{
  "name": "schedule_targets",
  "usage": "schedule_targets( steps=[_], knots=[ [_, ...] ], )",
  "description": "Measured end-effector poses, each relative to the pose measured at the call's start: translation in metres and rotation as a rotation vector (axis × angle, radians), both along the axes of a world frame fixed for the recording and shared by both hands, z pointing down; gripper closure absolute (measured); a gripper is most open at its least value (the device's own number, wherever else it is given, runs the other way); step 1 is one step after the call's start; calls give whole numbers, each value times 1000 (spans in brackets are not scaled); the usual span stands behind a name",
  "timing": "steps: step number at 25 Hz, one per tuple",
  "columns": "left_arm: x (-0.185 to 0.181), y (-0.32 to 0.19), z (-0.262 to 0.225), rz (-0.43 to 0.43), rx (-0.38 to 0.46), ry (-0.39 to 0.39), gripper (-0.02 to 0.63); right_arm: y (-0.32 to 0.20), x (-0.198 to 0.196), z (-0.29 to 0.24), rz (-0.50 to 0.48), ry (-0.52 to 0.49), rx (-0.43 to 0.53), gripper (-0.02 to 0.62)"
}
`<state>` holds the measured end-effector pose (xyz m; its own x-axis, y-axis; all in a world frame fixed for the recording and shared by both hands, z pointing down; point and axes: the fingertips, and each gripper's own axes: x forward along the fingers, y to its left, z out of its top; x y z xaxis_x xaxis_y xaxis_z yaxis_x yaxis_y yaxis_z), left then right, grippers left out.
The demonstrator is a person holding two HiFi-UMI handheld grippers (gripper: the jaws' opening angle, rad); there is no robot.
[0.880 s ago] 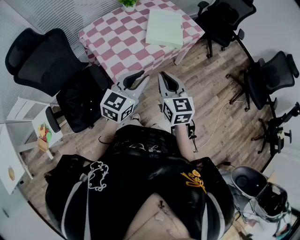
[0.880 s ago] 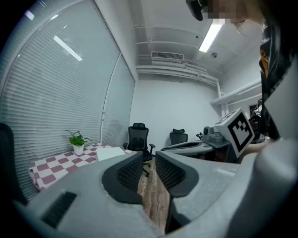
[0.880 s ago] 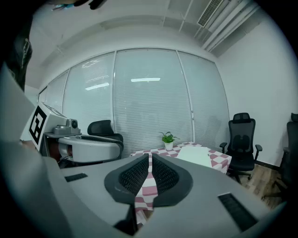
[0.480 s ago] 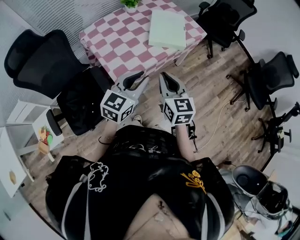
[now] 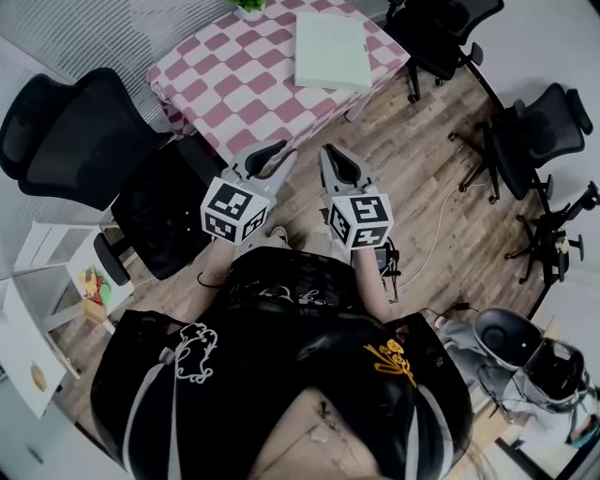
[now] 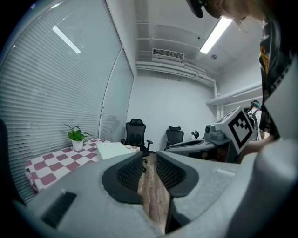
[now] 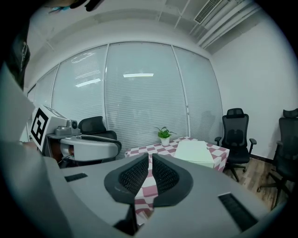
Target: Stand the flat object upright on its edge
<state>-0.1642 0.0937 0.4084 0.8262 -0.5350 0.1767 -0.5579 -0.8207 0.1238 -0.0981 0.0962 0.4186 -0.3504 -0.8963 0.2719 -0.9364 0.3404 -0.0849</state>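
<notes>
A person stands on a wooden floor, seen from above, holding a gripper in each hand at about waist height. The left gripper and right gripper sit side by side, close together, both aimed forward and slightly down toward a table covered in a pink-and-white checked cloth.

Both grippers are empty. The left gripper view shows its ribbed pads drawn together with only a thin sliver of floor showing between them, and the right gripper view shows its pads pressed together the same way. This looks like a resting carry during an approach, since there is nothing within reach to grasp.

The flat box, pale green, lies broad face down on the table's right half, well apart from both grippers. A small potted plant stands at the table's far edge. A black office chair stands to the left of the table.

The work seems not yet begun: the box must be reached, its edge lifted, and likely steadied from both sides.
</notes>
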Motion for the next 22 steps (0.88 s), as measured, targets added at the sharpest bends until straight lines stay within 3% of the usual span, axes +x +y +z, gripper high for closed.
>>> schedule_targets(
  steps=[11,22],
  knots=[
    [11,-17,17,23,-54,0,512,-10,22,16,52,4,-60,566],
    [44,-70,25,-72,-63,-27,512,-65,72,19,-6,-3,-50,566]
  ],
)
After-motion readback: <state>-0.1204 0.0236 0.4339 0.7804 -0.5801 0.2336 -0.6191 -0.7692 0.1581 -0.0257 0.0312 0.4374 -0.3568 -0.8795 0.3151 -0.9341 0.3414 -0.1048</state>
